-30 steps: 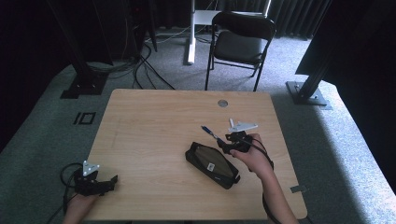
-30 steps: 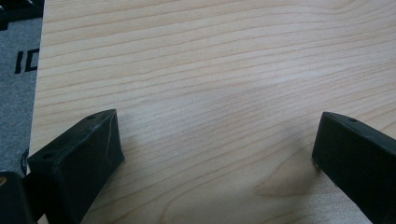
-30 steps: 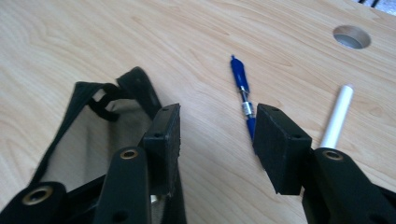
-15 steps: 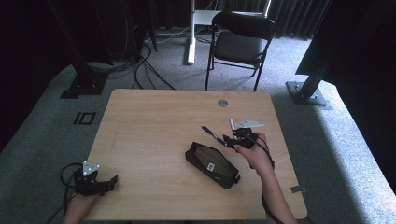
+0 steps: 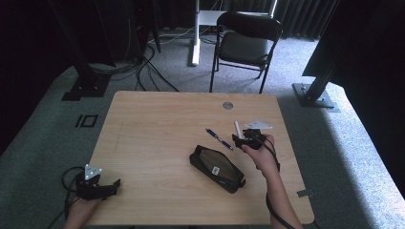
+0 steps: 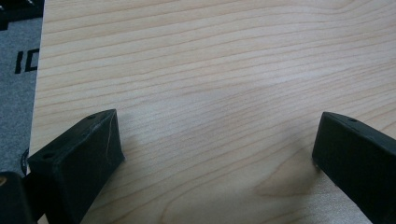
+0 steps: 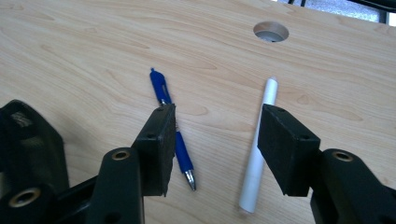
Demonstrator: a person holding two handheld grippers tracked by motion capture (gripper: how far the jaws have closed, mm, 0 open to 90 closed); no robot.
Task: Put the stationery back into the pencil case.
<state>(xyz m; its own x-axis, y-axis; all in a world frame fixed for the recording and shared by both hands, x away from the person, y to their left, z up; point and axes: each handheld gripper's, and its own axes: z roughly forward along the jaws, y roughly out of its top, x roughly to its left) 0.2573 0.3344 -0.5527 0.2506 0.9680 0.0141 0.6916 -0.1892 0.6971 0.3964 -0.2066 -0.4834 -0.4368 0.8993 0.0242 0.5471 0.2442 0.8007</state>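
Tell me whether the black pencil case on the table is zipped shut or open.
Cannot tell. In the high view the black pencil case lies flat on the table, nothing sticking out, but its zipper is too small to make out.

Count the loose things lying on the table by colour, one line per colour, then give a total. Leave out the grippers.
Blue: 1, the blue pen
White: 1, the white pen
Black: 1, the black pencil case
Total: 3
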